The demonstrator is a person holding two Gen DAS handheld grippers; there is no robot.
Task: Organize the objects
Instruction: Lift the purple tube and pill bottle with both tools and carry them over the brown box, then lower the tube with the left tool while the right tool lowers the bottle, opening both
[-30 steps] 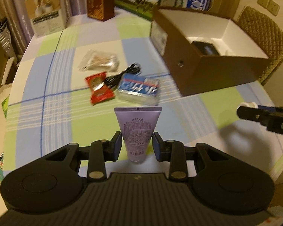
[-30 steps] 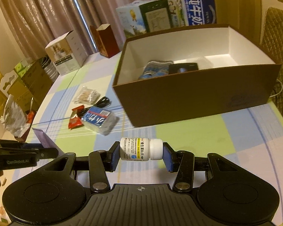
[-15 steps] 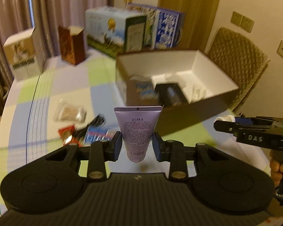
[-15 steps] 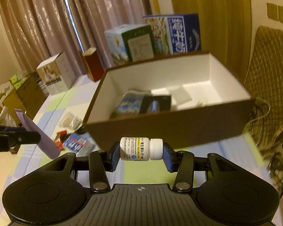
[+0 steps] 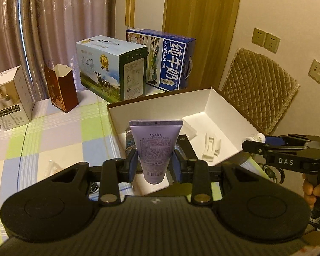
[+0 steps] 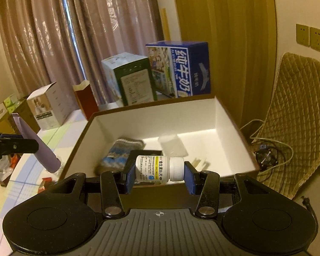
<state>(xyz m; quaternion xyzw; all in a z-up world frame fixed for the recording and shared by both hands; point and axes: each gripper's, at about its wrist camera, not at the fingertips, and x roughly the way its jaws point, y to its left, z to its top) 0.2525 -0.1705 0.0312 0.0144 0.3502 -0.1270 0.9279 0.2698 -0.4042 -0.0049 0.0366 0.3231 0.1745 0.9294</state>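
Pleated curtains and a wood-panelled wall are seen behind a worktop (image 5: 53, 128) covered in a checked cloth, where several cartons are stood along the far edge. An open brown box (image 6: 181, 125) with a white inside is placed ahead of both claws; a knitted sock (image 6: 119, 153), a dark flat item and some white pieces are already laid in it.

The step in hand is judged to be the carrying of two items to the box. A purple tube (image 5: 155, 147) is pinched upright in the left claw (image 5: 154, 165), crimped end up, with the box directly beyond and below it. A small white pill bottle (image 6: 160, 168) is pinched sideways, base to cap, in the right claw (image 6: 159, 176), just in front of the near box wall.

Next, each claw would probably need to be moved forward over the near wall, lowered toward a bare patch of the white floor to the right of the sock, and only then spread. Care is called for so that the claws are not knocked together.
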